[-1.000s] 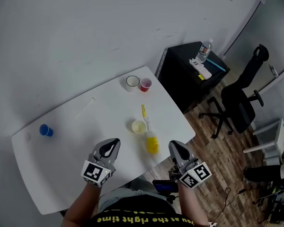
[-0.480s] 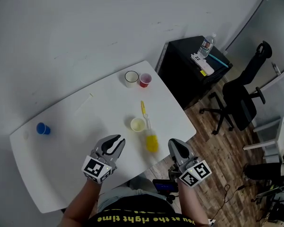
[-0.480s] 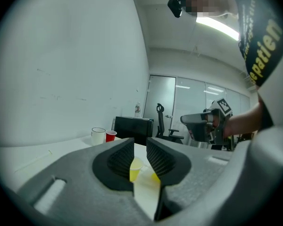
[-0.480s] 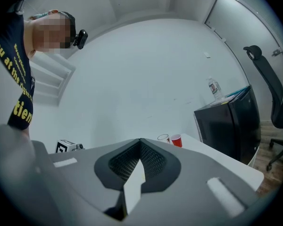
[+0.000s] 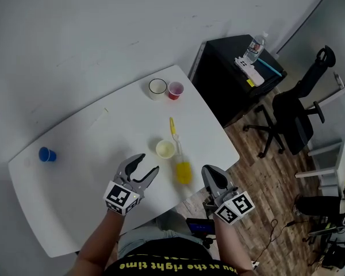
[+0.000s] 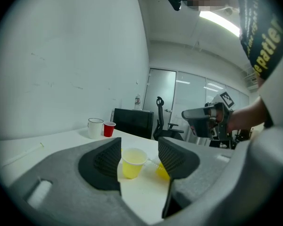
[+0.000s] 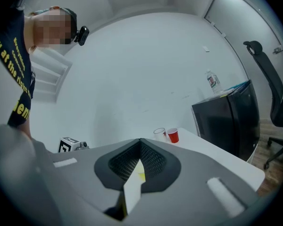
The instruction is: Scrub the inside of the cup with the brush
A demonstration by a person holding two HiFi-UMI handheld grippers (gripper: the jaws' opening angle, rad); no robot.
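A small yellow cup (image 5: 165,149) stands upright on the white table (image 5: 92,154). The brush (image 5: 181,164) lies just right of it, yellow sponge head toward me and thin handle pointing away. My left gripper (image 5: 145,167) hovers short of the cup, and its jaws have just been opening, with nothing between them. In the left gripper view the cup (image 6: 132,163) shows ahead through the gap of the gripper (image 6: 139,157), apart from both pads, with the brush head (image 6: 162,172) beside it. My right gripper (image 5: 210,175) is shut and empty near the table's front edge, right of the brush head; its jaws (image 7: 140,161) meet.
A white mug (image 5: 157,87) and a red cup (image 5: 175,89) stand at the table's far corner. A blue cup (image 5: 46,154) sits at the far left. A black cabinet (image 5: 236,79) with a bottle (image 5: 254,48) and an office chair (image 5: 299,108) stand to the right, off the table.
The left gripper's jaws went from shut to open, and it moved down and forward toward the yellow cup. The right gripper sank a little, still shut.
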